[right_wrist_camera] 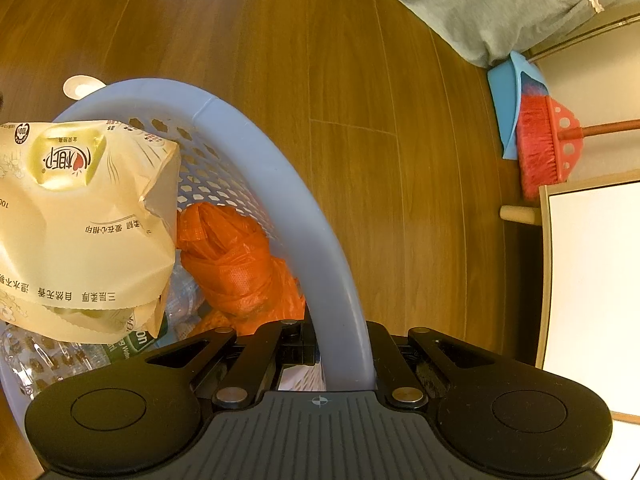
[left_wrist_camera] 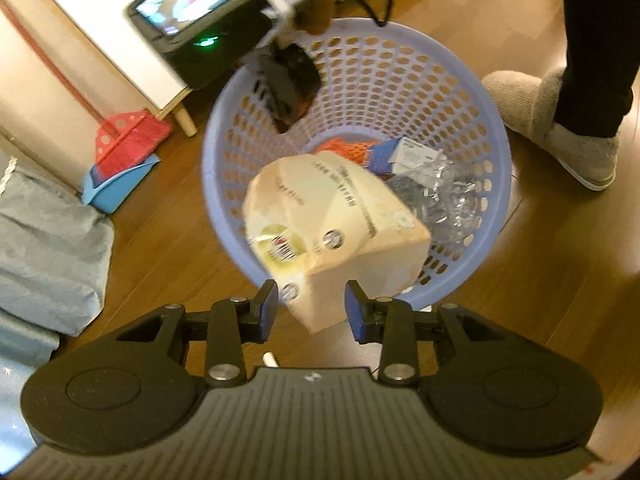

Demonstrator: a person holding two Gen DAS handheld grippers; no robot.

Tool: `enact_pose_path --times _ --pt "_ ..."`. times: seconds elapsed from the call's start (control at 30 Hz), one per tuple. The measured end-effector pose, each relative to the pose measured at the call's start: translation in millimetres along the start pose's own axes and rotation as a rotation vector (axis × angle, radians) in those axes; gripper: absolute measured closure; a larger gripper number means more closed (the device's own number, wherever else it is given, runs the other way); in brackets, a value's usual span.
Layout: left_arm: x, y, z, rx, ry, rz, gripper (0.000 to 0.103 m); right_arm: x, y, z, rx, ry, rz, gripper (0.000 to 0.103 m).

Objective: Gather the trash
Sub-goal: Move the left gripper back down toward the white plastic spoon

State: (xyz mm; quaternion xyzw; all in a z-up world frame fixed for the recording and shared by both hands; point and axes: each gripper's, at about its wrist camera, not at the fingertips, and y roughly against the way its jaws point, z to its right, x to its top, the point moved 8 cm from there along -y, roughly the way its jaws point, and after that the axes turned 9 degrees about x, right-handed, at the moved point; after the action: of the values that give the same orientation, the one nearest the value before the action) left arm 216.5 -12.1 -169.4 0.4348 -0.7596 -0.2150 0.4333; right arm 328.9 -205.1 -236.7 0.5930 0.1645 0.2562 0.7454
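The left gripper [left_wrist_camera: 311,308] is standing wide open, gripping nothing; a cream printed plastic wrapper [left_wrist_camera: 336,232] is dropping into the perforated lavender plastic basket [left_wrist_camera: 496,148], which is holding an orange mesh bag [right_wrist_camera: 236,264] and crumpled clear bottles [left_wrist_camera: 448,196]. The right gripper [right_wrist_camera: 344,356] is clamping the near basket rim.

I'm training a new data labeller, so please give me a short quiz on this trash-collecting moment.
1. True or false: the right hand-held gripper is clamped on the rim of the basket.
2. What colour is the crumpled bag lying in the basket? A green, B orange, C black.
3. Fill in: the jaws of the left hand-held gripper stand ____ on either side of the yellow package.

Key: 1 true; 2 B; 3 open.
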Motion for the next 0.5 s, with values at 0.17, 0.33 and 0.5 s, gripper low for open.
enact_pose_path --times 0.17,0.33,0.5 --pt "-39 4 -20 0.037 0.063 -0.067 0.065 -2 -1 2 0.003 -0.022 0.0 0.103" --pt "-98 -10 -30 0.066 0.149 -0.182 0.064 -2 -2 3 0.003 -0.032 -0.006 0.103" --pt "-143 -28 -30 0.067 0.239 -0.255 0.064 0 -2 3 0.003 -0.032 -0.007 0.103"
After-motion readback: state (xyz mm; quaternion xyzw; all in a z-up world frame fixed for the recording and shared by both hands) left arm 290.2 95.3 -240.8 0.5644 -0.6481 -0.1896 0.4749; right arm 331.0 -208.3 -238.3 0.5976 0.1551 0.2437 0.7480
